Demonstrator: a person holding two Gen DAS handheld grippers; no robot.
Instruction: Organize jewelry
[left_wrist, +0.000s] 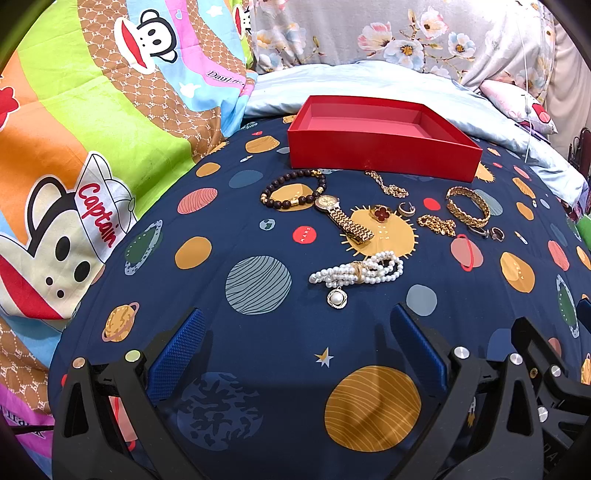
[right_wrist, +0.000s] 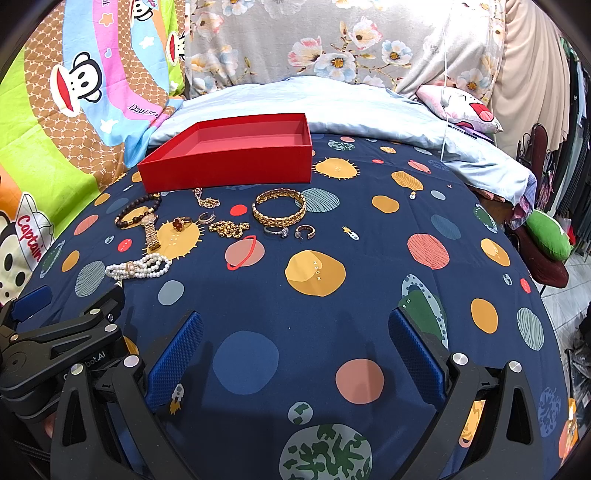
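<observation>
On the navy planet-print bedsheet (left_wrist: 258, 229), just before the shallow, bare red cardboard box (left_wrist: 384, 138), the jewelry lies loose: a white pearl bracelet with a pendant (left_wrist: 356, 273) nearest the grippers, a gold link watch (left_wrist: 341, 218), a dark wooden bead bracelet (left_wrist: 293, 188) and a wide gold chain bangle (right_wrist: 279, 211). Both the left gripper (left_wrist: 295, 354) and the right gripper (right_wrist: 295, 354) hang spread wide and carry nothing. A sound start would be the pearls: come down low, pinch across the bunched middle and lift clear so the pendant does not drag. Only the right view clearly separates a silver stone ring (right_wrist: 277, 232) from a small hoop, probably an earring (right_wrist: 306, 231); the left shows them crowded at its edge.
</observation>
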